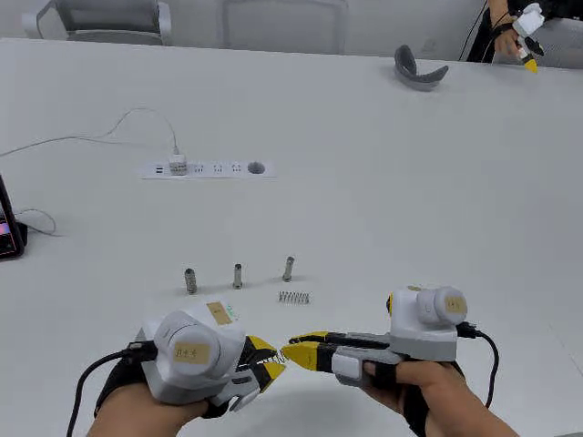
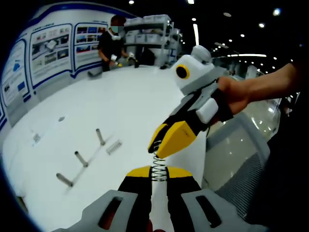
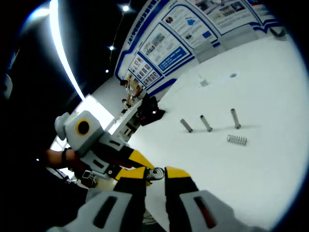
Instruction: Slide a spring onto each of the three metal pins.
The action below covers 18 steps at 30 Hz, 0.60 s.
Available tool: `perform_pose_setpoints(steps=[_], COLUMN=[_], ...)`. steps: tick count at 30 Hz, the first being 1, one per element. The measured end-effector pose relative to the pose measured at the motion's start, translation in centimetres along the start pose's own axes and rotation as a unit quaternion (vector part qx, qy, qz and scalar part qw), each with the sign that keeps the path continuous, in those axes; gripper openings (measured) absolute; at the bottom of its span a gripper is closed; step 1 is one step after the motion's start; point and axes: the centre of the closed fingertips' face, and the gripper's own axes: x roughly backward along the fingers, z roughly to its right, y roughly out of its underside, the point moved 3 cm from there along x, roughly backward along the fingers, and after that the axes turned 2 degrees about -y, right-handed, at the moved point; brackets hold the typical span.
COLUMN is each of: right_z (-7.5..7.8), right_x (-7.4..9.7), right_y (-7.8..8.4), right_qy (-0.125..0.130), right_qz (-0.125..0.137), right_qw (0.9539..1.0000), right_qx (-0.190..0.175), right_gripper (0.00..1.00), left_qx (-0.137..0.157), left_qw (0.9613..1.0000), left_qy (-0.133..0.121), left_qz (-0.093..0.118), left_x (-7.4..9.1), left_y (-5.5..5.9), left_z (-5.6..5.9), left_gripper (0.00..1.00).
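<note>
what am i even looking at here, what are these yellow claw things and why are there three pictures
No robot here: a person holds a hand tool with two yellow-tipped jaws in each hand, the left gripper and the right gripper. The head view comes from a camera on the person's head; the two round pictures come from cameras riding on each gripper. On the white table stand three metal pins, all bare, with a loose spring lying beside them, plus a power strip farther back. The left gripper's jaws pinch a second spring; its other end reaches the right gripper's tips, though whether those grip it is unclear.
</note>
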Motion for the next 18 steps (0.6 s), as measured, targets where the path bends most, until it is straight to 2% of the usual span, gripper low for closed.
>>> perform_pose_setpoints(steps=[8,11,13,18], right_z=[-0.7,-0.9,-0.9,-1.3], right_x=[-0.2,-0.3,-0.3,-0.4], right_y=[-0.4,-0.5,-0.6,-0.9], right_qy=[-0.01,-0.006,-0.003,0.0], right_qz=[-0.015,-0.032,-0.047,-0.092], right_qw=[0.9996,0.9986,0.9971,0.9893], right_qx=[0.02,0.042,0.06,0.113], right_gripper=[0.12,0.12,0.12,0.12], left_qx=[-0.007,-0.009,-0.011,-0.015], left_qw=[1.0,0.9999,0.9999,0.9998], left_qy=[0.002,0.005,0.007,0.013], left_qz=[-0.004,-0.003,-0.002,0.001], left_x=[-0.3,-0.3,-0.4,-0.6], left_y=[0.2,0.2,0.1,-0.1], left_z=[-0.1,-0.2,-0.2,-0.2], left_gripper=[0.1,0.1,0.1,0.1])
